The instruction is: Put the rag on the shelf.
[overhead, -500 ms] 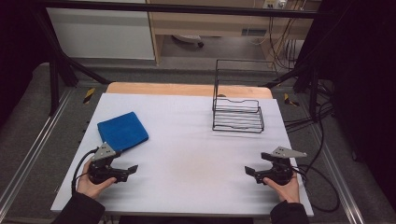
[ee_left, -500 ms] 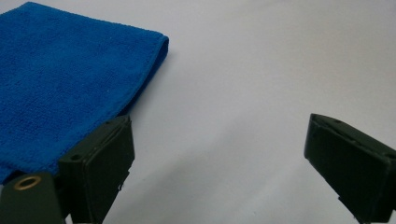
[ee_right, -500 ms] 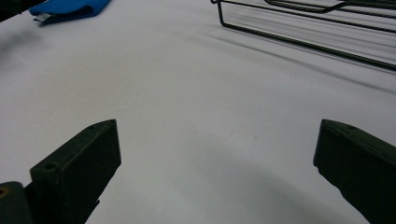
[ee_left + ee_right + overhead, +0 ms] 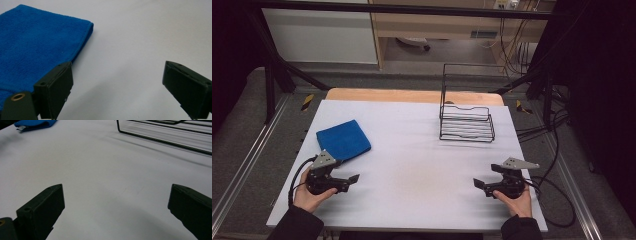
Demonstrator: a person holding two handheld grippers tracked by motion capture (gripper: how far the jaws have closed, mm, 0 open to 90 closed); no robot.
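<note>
The folded blue towel [image 4: 343,140] lies flat on the white counter [image 4: 412,175], untouched, so the work looks barely begun: no grasp is made and everything is left to do. The left claw [image 4: 353,178] rests just beside the towel's near corner, jaws apart and empty. The right claw [image 4: 477,183] sits well apart from the towel, jaws apart too. The wire rack [image 4: 466,122] stands empty, far across from the towel. No readable writing shows anywhere.
</note>
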